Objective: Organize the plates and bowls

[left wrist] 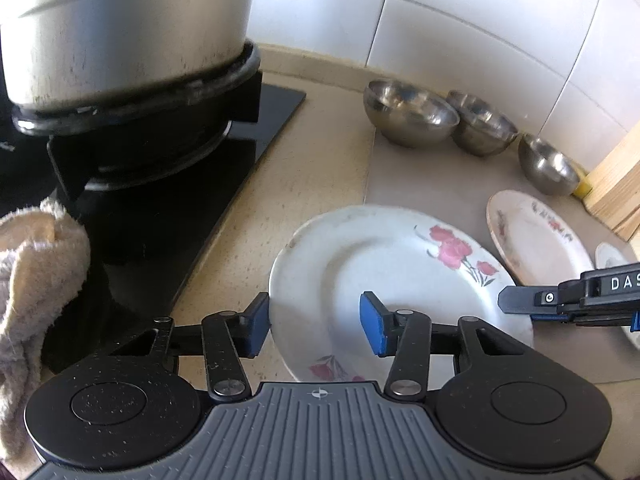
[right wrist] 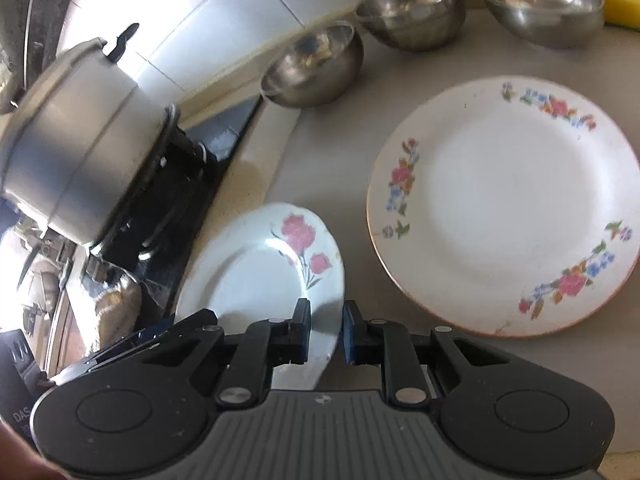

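A white plate with red flowers [left wrist: 384, 272] lies on the counter beside the stove; it also shows in the right wrist view [right wrist: 256, 276]. My left gripper [left wrist: 314, 326] is open, its fingers on either side of the plate's left rim. My right gripper [right wrist: 326, 330] has its pads set close on either side of the plate's right rim; it shows at the right edge of the left wrist view [left wrist: 516, 300]. A larger floral plate [right wrist: 504, 204] lies to the right. Three steel bowls [left wrist: 410, 114] [left wrist: 482, 124] [left wrist: 548, 166] stand along the tiled wall.
A large metal pot [left wrist: 124, 28] sits on the black stove [left wrist: 168, 200] at the left. A beige cloth [left wrist: 32, 272] hangs at the far left. A wooden board [left wrist: 616, 184] leans at the right, with a third plate's rim [left wrist: 612, 256] beside it. A yellow object [right wrist: 620, 0] lies behind the bowls.
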`<state>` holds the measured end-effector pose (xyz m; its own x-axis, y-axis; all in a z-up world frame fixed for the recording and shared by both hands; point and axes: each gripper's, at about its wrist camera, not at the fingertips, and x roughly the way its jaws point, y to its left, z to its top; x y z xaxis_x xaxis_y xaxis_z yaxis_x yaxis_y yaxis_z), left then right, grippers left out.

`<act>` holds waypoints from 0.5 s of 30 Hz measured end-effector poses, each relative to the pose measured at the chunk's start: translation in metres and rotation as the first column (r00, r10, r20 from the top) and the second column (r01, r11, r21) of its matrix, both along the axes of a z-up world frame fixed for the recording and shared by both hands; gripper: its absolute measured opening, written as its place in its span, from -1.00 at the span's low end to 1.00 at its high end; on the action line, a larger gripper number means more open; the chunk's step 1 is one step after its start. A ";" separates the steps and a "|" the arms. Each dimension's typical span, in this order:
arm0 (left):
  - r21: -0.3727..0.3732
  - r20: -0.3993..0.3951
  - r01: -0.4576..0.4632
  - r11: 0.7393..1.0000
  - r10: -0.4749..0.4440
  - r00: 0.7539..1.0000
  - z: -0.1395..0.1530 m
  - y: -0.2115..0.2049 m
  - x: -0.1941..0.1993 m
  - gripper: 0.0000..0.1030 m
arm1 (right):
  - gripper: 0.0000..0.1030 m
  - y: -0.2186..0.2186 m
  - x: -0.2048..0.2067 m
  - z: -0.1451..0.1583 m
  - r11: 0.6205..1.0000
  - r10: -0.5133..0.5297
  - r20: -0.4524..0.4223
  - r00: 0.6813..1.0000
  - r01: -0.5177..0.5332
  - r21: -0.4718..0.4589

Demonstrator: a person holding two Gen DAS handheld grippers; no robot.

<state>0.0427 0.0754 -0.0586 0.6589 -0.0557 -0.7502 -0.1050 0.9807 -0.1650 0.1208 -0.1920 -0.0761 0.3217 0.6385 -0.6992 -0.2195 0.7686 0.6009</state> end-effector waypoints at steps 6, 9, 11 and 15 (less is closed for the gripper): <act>0.041 0.046 0.029 0.999 -0.031 0.998 0.012 -0.008 0.004 -0.05 | -0.95 -0.004 0.001 0.016 1.000 -0.019 0.051 0.998 0.018 0.015; 0.036 0.031 0.017 0.999 -0.018 0.999 0.005 -0.008 0.008 -0.05 | -0.95 -0.005 0.000 0.012 1.000 -0.018 0.039 0.999 0.018 0.002; 0.031 0.035 0.017 0.999 -0.019 0.999 0.003 -0.007 0.007 -0.05 | -0.95 -0.005 -0.002 0.010 1.000 -0.021 0.043 0.999 0.021 0.004; 0.031 0.050 0.017 0.999 -0.019 0.999 0.006 -0.007 0.006 -0.05 | -0.95 -0.008 -0.003 0.009 0.999 -0.029 0.046 0.999 0.028 0.028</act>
